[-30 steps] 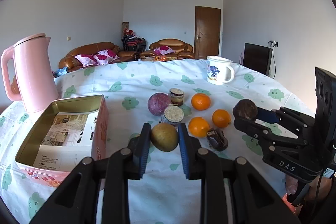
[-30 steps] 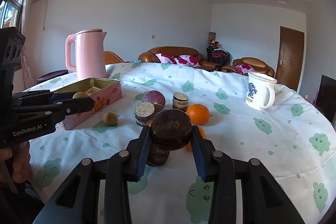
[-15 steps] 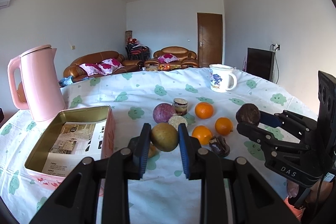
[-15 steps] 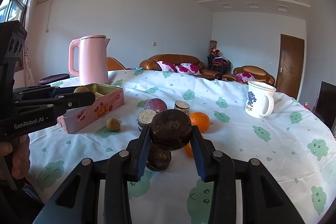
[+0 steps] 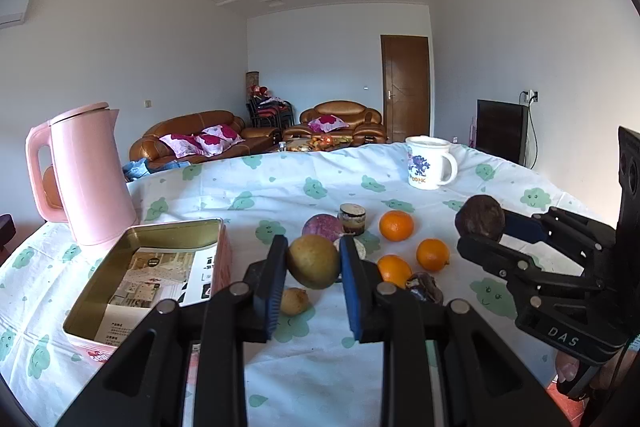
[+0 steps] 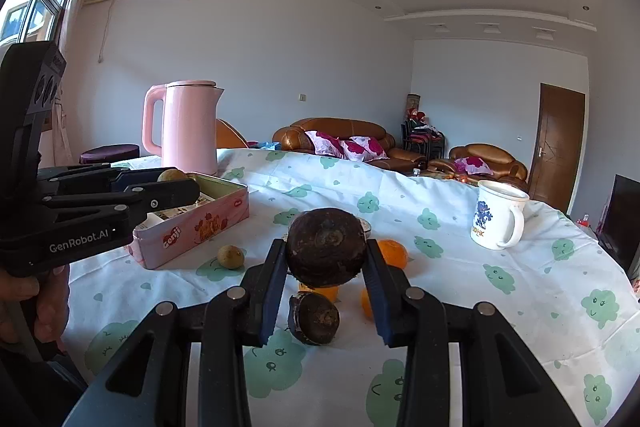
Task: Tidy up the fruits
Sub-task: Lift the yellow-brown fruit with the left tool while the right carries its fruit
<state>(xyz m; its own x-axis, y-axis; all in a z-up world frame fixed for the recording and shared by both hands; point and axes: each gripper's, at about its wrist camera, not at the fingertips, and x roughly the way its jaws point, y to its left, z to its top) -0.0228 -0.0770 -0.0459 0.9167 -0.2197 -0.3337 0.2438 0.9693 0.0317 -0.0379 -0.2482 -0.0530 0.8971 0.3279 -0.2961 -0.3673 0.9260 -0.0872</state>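
My left gripper (image 5: 313,261) is shut on a yellow-brown round fruit (image 5: 313,261), held above the tablecloth just right of the open pink tin (image 5: 160,267). My right gripper (image 6: 326,259) is shut on a dark brown round fruit (image 6: 326,253), also lifted off the table. On the cloth lie a second small yellow fruit (image 5: 294,301), a second dark brown fruit (image 6: 314,317), three oranges (image 5: 396,225), a purple fruit (image 5: 322,227) and a cut piece. In the right wrist view the left gripper (image 6: 176,183) hovers by the tin (image 6: 192,227).
A pink kettle (image 5: 86,171) stands behind the tin. A white mug (image 5: 430,163) sits far back right. A small jar (image 5: 352,217) stands among the fruit. The tin holds printed paper. A person's hand (image 6: 44,303) grips the left handle. Sofas lie beyond the table.
Both grippers have tilted upward a little with their fruits still held, so the table sits lower in both views. The fruit on the cloth has not moved.
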